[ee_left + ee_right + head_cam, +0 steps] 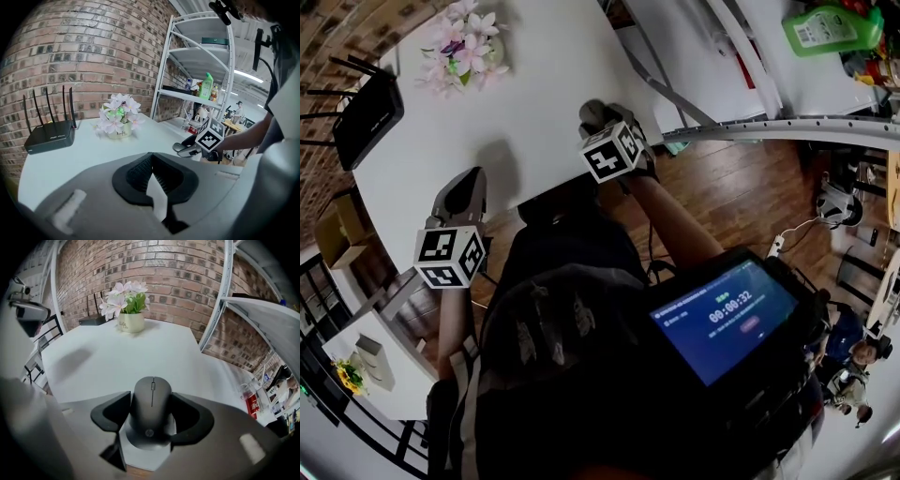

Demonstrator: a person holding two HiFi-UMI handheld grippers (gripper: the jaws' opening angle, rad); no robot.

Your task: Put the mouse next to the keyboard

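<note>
A dark grey mouse [151, 414] sits between the two black pads of my right gripper [151, 399], which is shut on it and held just above the near edge of the white table [117, 357]. In the head view the right gripper [598, 114] is over the table's near edge, and the mouse is hidden under it. My left gripper [467, 187] is at the table's left near edge, and its jaws [151, 174] are shut with nothing between them. From the left gripper view, the right gripper [187, 147] shows to the right. No keyboard shows in any view.
A pot of pink flowers [464, 47] and a black router [366, 117] with antennas stand at the table's far side. A white metal shelf [197, 70] with a green bottle [205, 85] stands to the right. A chair [47, 333] is at the left.
</note>
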